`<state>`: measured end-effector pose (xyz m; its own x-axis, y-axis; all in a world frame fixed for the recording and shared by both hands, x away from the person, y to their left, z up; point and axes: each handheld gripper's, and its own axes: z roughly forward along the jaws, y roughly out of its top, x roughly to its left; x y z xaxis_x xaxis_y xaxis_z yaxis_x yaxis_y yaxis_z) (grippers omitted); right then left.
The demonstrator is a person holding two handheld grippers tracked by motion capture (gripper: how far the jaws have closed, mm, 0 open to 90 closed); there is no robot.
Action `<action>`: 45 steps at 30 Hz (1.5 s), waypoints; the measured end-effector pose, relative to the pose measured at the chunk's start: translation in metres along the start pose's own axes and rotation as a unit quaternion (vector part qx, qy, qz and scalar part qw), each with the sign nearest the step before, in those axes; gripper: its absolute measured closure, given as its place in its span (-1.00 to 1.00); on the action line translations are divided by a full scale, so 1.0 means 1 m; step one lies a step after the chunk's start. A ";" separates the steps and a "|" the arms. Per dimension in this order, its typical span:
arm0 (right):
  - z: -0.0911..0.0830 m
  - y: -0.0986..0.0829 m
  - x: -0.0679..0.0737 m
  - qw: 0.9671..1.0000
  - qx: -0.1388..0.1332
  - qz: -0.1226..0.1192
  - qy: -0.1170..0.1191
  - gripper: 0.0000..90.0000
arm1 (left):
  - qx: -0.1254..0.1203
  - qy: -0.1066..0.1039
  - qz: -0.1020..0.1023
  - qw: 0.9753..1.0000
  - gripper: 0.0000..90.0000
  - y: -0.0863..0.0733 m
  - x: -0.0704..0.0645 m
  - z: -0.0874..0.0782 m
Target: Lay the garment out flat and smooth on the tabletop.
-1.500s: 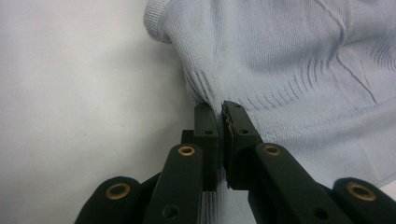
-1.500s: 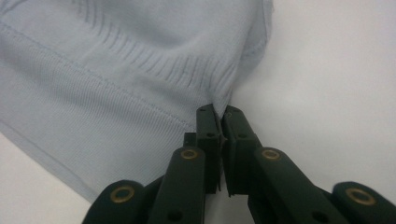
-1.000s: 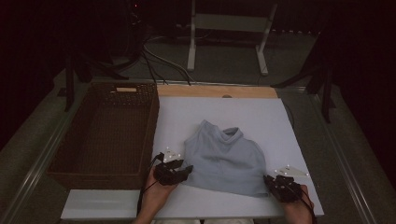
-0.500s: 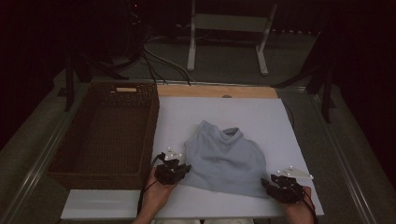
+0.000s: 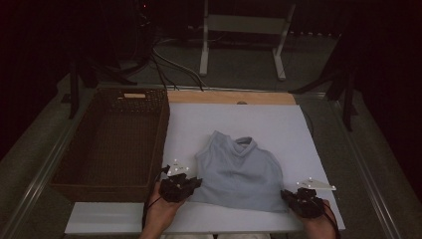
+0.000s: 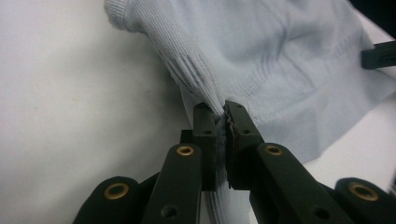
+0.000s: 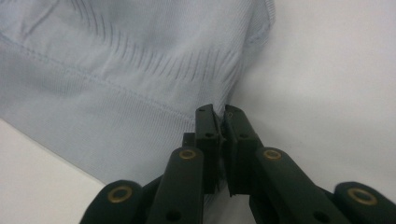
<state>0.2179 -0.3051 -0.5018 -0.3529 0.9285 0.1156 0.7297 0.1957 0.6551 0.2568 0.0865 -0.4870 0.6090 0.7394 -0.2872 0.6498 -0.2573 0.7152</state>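
A pale blue ribbed knit top (image 5: 239, 172) lies flat on the white table sheet (image 5: 239, 122), collar toward the far side. My left gripper (image 5: 191, 183) is at its near left corner, shut on a fold of the fabric (image 6: 205, 91), which bunches between the jaws (image 6: 220, 123). At the near right corner my right gripper (image 5: 287, 195) is shut on the hem edge (image 7: 140, 107), pinched at the jaw tips (image 7: 222, 119). A hand holds each gripper at the table's near edge.
A dark wicker basket (image 5: 114, 139) stands along the left side of the sheet, beside my left gripper. A wooden strip (image 5: 229, 97) runs along the table's far edge. Beyond it are a metal stand (image 5: 239, 40) and cables on the floor.
The right gripper has shifted slightly left and nearer along the hem, and the top's near right corner has drawn in with it. The left gripper has barely moved.
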 end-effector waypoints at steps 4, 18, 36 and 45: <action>-0.008 -0.002 0.004 1.000 -0.009 -0.006 0.005 0.92 | -0.002 -0.007 0.011 1.000 0.92 -0.004 -0.005 -0.012; -0.025 -0.015 0.015 0.999 -0.015 -0.021 0.023 0.91 | 0.000 -0.031 0.003 1.000 0.92 -0.025 -0.012 -0.031; -0.014 -0.018 0.019 0.998 0.015 -0.051 -0.015 0.91 | 0.034 0.008 -0.002 0.999 0.92 -0.029 -0.007 -0.014; -0.014 -0.008 0.021 0.999 -0.009 -0.043 -0.023 0.23 | 0.004 0.016 0.005 1.000 0.01 -0.020 -0.011 -0.013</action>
<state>0.1966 -0.2917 -0.4939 -0.3871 0.9217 0.0241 0.6863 0.2706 0.6752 0.2311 0.0920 -0.4896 0.6002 0.7566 -0.2593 0.6479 -0.2698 0.7124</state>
